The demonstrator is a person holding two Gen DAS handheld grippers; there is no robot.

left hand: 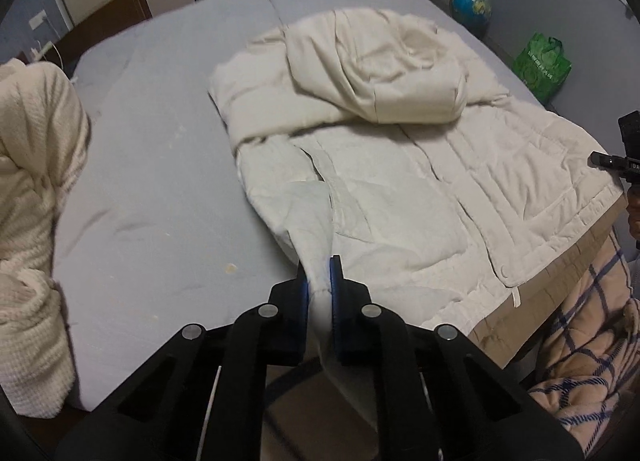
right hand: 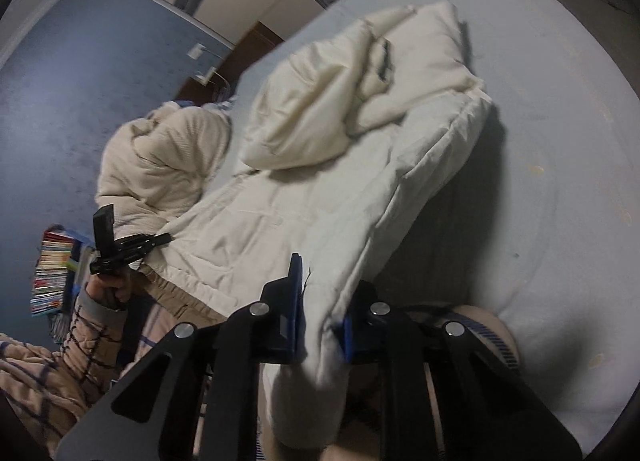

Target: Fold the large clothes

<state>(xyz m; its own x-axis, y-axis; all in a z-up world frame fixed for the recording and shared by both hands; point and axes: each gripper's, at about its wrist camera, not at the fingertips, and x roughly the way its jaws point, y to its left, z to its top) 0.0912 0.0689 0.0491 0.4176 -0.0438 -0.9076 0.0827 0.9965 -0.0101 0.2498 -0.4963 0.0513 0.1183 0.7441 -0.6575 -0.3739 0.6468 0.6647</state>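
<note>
Between the blue pads at the bottom centre of each wrist view, white cloth is pinched: the left gripper [left hand: 319, 281] clamps a sleeve end or corner of the padded jacket [left hand: 400, 181], and the right gripper [right hand: 320, 301] clamps another part of its near edge. From both, the jacket's long axis runs up the frame toward its hood [left hand: 380, 73], over the grey bed [left hand: 160, 181]. Count: two grippers, one white jacket, one cream knitted garment [left hand: 32, 201] at the left edge.
</note>
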